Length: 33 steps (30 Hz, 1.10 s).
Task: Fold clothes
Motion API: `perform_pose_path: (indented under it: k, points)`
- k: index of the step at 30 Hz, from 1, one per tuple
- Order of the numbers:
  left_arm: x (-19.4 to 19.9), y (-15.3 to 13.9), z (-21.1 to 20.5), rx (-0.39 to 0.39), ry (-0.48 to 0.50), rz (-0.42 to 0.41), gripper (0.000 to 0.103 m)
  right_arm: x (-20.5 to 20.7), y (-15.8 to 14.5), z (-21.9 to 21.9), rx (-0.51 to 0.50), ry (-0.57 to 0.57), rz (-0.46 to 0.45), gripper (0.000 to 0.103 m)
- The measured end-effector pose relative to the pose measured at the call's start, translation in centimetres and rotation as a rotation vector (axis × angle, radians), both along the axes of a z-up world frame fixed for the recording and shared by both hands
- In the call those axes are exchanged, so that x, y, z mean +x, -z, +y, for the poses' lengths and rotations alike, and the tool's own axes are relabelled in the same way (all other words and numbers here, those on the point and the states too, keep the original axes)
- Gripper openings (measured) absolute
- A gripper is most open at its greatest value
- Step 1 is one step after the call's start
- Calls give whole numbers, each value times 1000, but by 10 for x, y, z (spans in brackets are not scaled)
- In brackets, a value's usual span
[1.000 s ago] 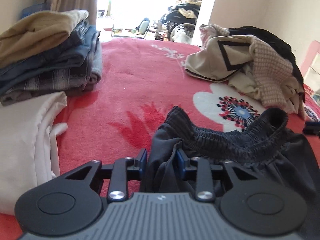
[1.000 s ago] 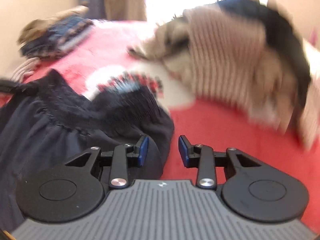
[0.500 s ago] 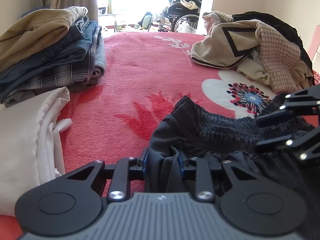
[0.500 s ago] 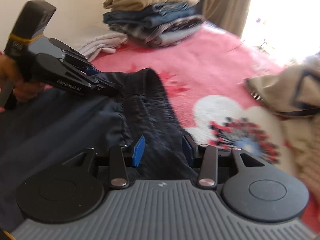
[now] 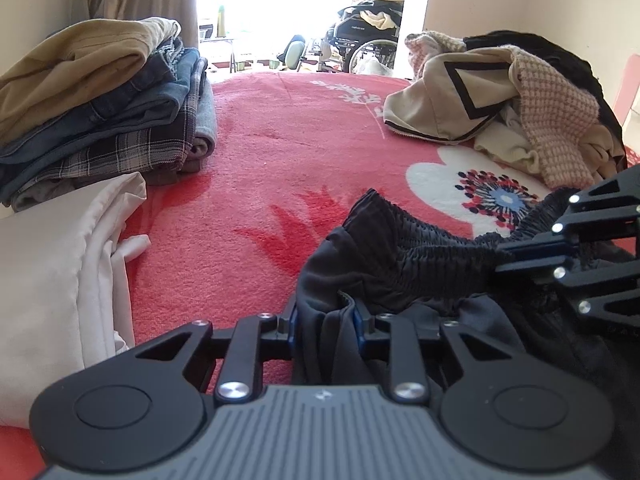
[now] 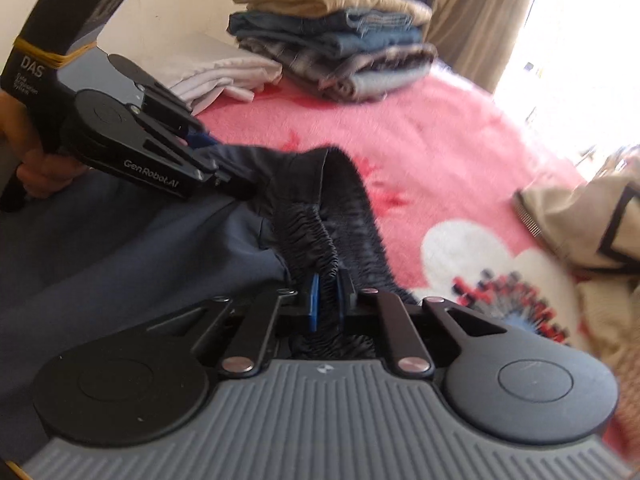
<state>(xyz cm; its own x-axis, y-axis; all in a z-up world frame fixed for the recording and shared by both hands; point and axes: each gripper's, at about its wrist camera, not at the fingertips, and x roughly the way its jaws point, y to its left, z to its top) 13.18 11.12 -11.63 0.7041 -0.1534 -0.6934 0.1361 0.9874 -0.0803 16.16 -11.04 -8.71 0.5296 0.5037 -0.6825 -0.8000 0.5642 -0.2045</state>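
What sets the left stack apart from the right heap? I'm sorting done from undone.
The stack is folded garments laid flat in layers, tan on top of denim and plaid; the heap is crumpled clothes thrown together, beige, pink knit and black. The stack's edges line up roughly; the heap has no edges, with pieces spilling out. Both sit on the red blanket, untouched by either gripper.

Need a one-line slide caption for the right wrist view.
Right gripper shut on dark shorts waistband; left gripper clamps the same garment over the red blanket.
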Motion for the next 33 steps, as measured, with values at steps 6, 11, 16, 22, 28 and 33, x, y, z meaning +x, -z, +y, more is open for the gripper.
perform_pose_path:
  k: [6,11,16,22,28,33]
  points:
    - [4,-14,6,-44,-47,-30,22,5,-13,0,3,59,-114,6]
    - [12,-13,9,-25,-75,-28,23,22,-9,2,5,98,-118,6]
    - [9,-21,5,-14,-97,-80,27,36,8,8,17,138,-81,6]
    - [16,-21,-30,14,50,-78,30,52,27,12,50,195,-23,10]
    - [30,9,-46,82,56,-30,30,69,3,-41,328,320,149,33]
    - [30,9,-43,79,54,-39,30,47,-38,-140,565,460,119,48]
